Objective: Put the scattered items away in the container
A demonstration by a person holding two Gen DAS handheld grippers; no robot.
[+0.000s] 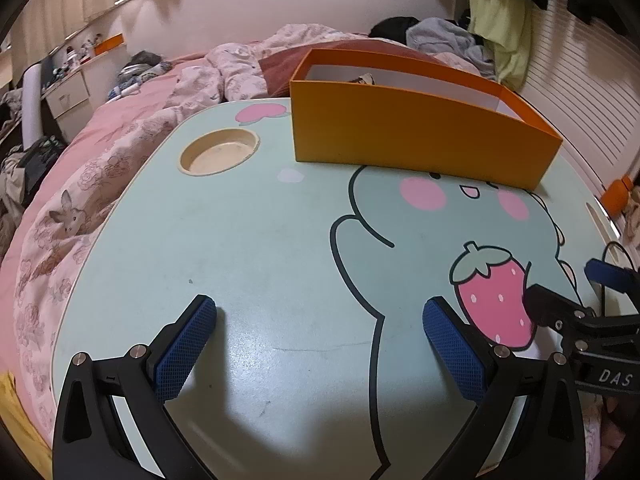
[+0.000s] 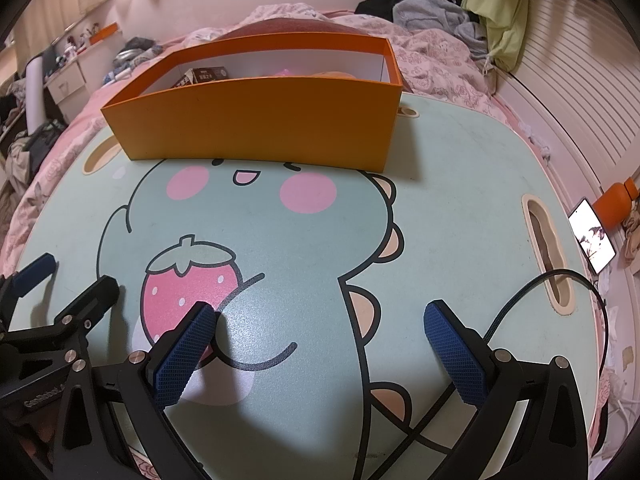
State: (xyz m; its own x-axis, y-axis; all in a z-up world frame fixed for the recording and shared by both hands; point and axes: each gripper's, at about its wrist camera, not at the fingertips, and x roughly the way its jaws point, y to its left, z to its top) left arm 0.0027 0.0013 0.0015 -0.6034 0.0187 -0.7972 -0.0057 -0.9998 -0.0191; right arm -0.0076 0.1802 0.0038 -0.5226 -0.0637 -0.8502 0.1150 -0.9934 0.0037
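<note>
- Left gripper point(image 1: 320, 344), black frame with blue textured pads: jaws spread wide, nothing between them, low over the mint-green laptop table with the cartoon dinosaur print point(image 1: 248, 240).
- Right gripper point(image 2: 320, 344), same build: jaws also spread wide and empty, only printed tabletop between the pads. It sits just beside the left gripper, on its right.
- Open-topped orange cardboard box with white lining point(image 2: 260, 120): stands ahead of both claws at the far edge of the table, well apart from the fingertips. From the left claw it lies ahead and to the right; from the right claw, ahead and slightly left.
- Box contents, right wrist view: a small brown printed carton point(image 2: 206, 74) toward the far left corner, plus something pink and something pale orange just showing over the near wall. Cannot identify those two.
- Tabletop between the claws and the box: no loose item visible in either view. Only the round recessed cup holder point(image 1: 218, 152), ahead-left of the left claw, a slot point(image 2: 548, 248) ahead-right of the right claw, and a black cable point(image 2: 520, 304) crossing near the right pad.
- Judgement: task looks finished or very nearly so; items are in the box and neither claw carries anything. Any leftover would lie outside both views.
</note>
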